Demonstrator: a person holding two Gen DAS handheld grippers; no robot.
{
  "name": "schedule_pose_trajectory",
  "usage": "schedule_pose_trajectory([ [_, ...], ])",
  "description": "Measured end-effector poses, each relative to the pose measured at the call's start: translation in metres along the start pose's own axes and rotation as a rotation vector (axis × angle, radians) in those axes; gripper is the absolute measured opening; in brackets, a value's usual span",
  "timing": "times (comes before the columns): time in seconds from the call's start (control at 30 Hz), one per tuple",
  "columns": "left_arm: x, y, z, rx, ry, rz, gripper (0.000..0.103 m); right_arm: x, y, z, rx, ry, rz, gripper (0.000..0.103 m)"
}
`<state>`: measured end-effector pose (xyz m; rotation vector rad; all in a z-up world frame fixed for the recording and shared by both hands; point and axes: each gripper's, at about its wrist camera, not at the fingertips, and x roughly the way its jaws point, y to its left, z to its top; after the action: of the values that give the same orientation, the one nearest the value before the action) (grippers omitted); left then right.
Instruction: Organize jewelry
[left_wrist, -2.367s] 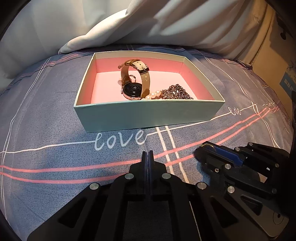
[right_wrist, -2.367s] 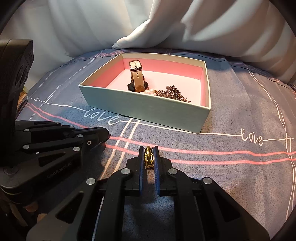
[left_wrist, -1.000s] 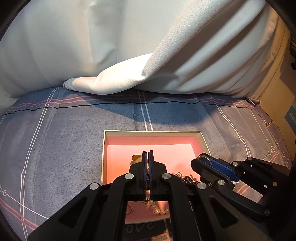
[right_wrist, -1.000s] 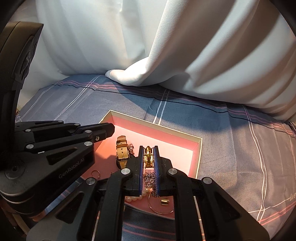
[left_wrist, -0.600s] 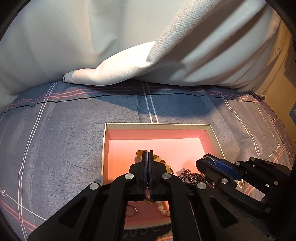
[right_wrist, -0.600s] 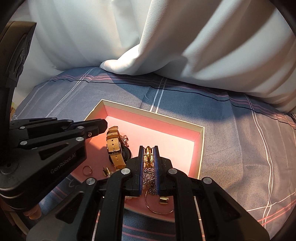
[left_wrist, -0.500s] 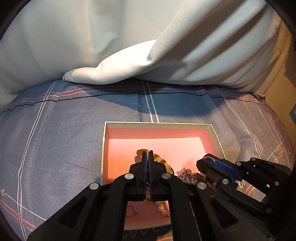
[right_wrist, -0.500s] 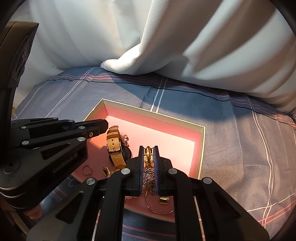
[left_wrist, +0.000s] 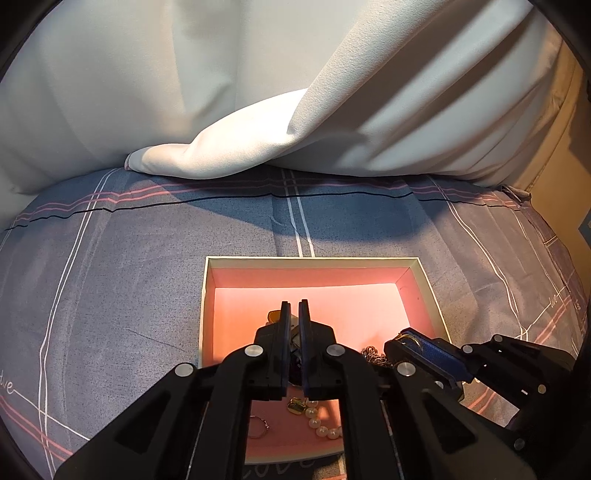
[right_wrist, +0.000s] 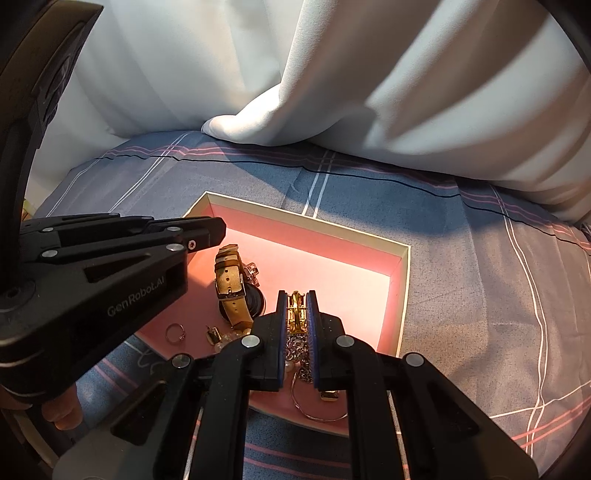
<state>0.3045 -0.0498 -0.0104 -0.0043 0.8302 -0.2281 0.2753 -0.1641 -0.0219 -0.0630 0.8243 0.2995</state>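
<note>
An open box with a pink inside (left_wrist: 424, 284) (right_wrist: 400, 266) lies on the bed. In it are a tan-strap watch (right_wrist: 231, 291), a pearl string (left_wrist: 321, 424), a silver chain (right_wrist: 297, 347), a small ring (right_wrist: 175, 332) (left_wrist: 258, 430), a gold charm (right_wrist: 213, 334) (left_wrist: 296, 405) and a thin hoop (right_wrist: 317, 415). My right gripper (right_wrist: 296, 301) is shut on a small gold piece (right_wrist: 295, 314) above the box. My left gripper (left_wrist: 291, 306) hovers over the box's left part, jaws slightly apart and empty.
The grey-blue bedsheet (left_wrist: 110, 295) with pink and white lines surrounds the box. A white curtain (left_wrist: 258, 110) hangs behind and rests on the bed's far edge. A beige wall (left_wrist: 565, 147) is at the right.
Both grippers rose from the sheet and came over the box. In the last half second the left jaws parted slightly. The right gripper still holds the gold piece.
</note>
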Motion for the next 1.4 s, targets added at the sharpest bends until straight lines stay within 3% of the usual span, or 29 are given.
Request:
schedule_pose_trajectory([
  [0.03,0.000,0.000,-0.001,-0.003,0.006,0.022,0.060,-0.001,0.001,-0.001,0.001,0.004,-0.008,0.047],
  [0.07,-0.002,0.000,-0.003,-0.014,-0.015,0.070,0.097,-0.003,0.001,-0.002,0.001,-0.001,-0.027,0.100],
  [0.1,-0.008,0.002,-0.006,-0.020,-0.063,0.115,0.098,-0.007,0.002,-0.005,-0.002,-0.031,-0.050,0.096],
  [0.13,-0.011,0.002,-0.008,-0.020,-0.087,0.144,0.097,-0.009,0.003,-0.006,-0.010,-0.038,-0.057,0.098],
  [0.2,-0.013,0.002,-0.009,-0.003,-0.082,0.165,0.097,-0.008,0.003,-0.008,-0.005,-0.025,-0.048,0.098],
  [0.37,-0.020,0.004,-0.009,0.016,-0.088,0.138,0.097,-0.005,0.006,-0.012,-0.011,-0.005,-0.038,0.098],
  [0.5,-0.039,-0.001,-0.016,0.031,-0.132,0.109,0.097,-0.023,0.009,-0.020,0.002,-0.041,-0.041,0.098],
  [0.73,-0.123,-0.019,-0.079,0.061,-0.491,0.089,0.097,-0.102,0.022,-0.071,0.027,-0.342,-0.135,0.098],
  [0.83,-0.143,-0.025,-0.111,0.082,-0.590,0.114,0.097,-0.121,0.026,-0.091,0.030,-0.424,-0.159,0.098],
  [0.9,-0.148,-0.025,-0.125,0.071,-0.606,0.106,0.097,-0.129,0.027,-0.104,0.039,-0.469,-0.167,0.098],
  [1.2,-0.142,-0.019,-0.159,0.041,-0.553,0.117,0.097,-0.131,0.033,-0.132,0.061,-0.491,-0.187,0.098],
  [1.4,-0.150,-0.016,-0.164,0.022,-0.582,0.126,0.097,-0.134,0.030,-0.139,0.068,-0.493,-0.271,0.098],
])
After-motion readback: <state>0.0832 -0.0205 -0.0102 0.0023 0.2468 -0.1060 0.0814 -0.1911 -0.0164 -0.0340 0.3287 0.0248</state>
